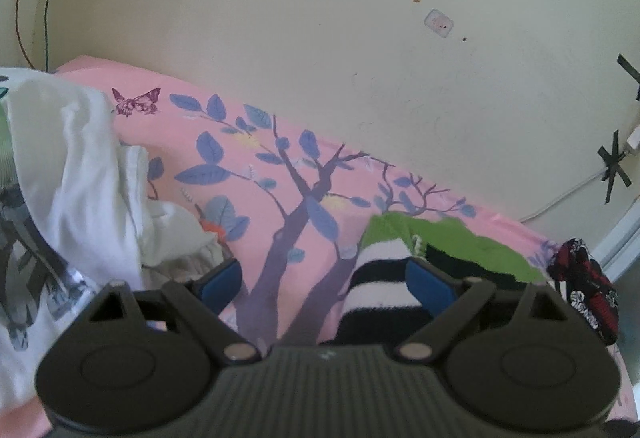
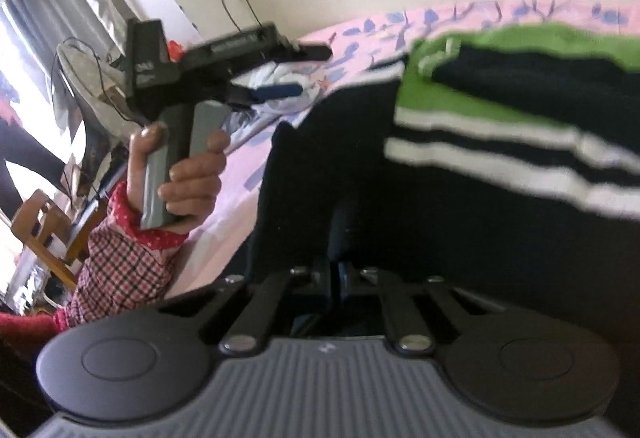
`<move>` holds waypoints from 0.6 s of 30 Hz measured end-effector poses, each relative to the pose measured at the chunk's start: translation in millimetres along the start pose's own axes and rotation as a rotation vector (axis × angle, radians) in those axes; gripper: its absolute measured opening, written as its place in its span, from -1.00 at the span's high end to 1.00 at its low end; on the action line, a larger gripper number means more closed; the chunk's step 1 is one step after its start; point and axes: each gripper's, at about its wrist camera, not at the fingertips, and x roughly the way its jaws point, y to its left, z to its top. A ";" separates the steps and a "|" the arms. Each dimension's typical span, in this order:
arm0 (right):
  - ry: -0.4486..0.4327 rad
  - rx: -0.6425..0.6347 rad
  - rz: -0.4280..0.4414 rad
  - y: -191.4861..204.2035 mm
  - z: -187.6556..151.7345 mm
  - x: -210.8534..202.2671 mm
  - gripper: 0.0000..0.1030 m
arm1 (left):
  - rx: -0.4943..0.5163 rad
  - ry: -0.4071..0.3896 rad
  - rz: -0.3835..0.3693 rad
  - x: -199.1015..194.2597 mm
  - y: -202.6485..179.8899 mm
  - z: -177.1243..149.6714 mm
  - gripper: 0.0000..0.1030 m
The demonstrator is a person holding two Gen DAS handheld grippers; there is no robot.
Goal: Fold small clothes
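Observation:
A small black garment with green shoulders and white stripes [image 2: 500,126] lies on the pink tree-print bedsheet [image 1: 280,166]. It also shows in the left wrist view [image 1: 384,278]. My right gripper [image 2: 335,274] is shut on the garment's black fabric, which bunches up between the blue pads. My left gripper [image 1: 324,278] is open and empty above the sheet, with the striped garment beside its right finger [image 1: 430,282]. The left gripper also shows in the right wrist view [image 2: 308,72], held in a hand left of the garment.
A heap of white clothes [image 1: 72,174] lies at the left of the bed. A red and black garment [image 1: 584,294] lies at the right edge. The cream wall [image 1: 320,18] stands behind the bed. A wooden chair [image 2: 44,226] is off the bed.

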 end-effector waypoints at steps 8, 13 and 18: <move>-0.228 -0.469 -0.533 14.4 60.4 -90.2 0.97 | -0.049 -0.009 0.017 0.2 12.3 2.0 -0.79; -0.120 -0.588 -0.969 -47.9 60.8 -87.1 0.39 | -0.021 -0.013 0.021 0.4 7.4 0.4 -0.79; -0.182 -0.218 -0.776 -93.5 35.7 -103.3 0.05 | 0.001 -0.003 0.004 6.7 -0.3 0.2 -0.79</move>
